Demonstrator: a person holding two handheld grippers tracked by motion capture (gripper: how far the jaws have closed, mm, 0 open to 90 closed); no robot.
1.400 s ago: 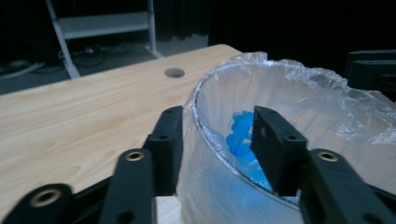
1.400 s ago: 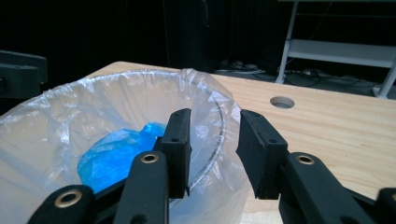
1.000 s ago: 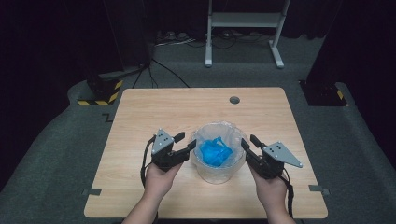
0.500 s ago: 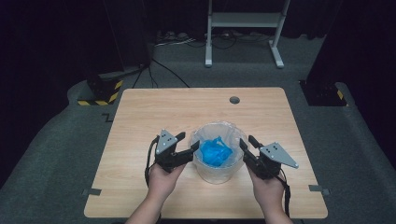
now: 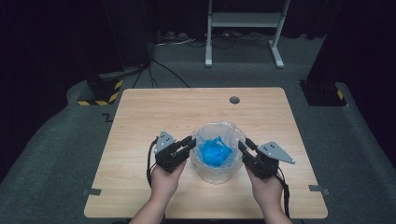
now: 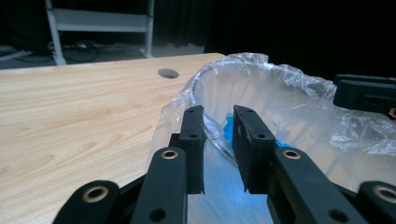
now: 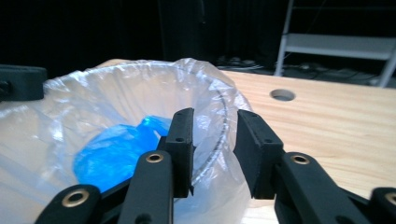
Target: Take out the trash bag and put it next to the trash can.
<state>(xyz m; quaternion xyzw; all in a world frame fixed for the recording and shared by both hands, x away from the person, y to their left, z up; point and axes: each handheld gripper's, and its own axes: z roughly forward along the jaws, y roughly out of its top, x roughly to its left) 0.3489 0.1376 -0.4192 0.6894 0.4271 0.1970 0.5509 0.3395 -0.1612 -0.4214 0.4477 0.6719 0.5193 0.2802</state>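
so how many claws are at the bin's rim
2: the left claw straddles the lined bin's left rim, the right claw straddles its right rim, both open.

1. Bin liner (image 5: pixel 219 135): clear, whitish plastic.
2. Crumpled wad (image 5: pixel 215 151) inside it: bright blue.
3. Left gripper (image 5: pixel 188 143) and right gripper (image 5: pixel 243 145): black jaws, brass-coloured rivets, grey top plates.
4. Table (image 5: pixel 154 112): pale wood grain.
5. Floor block (image 5: pixel 100 93): yellow-black stripes.

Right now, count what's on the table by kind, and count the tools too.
Bins: 1, the clear bin
Clear bag liners: 1, the liner draped over its rim
Blue crumpled things: 1, the blue wad inside
Tools: 2, left tool, right tool
Total: 5
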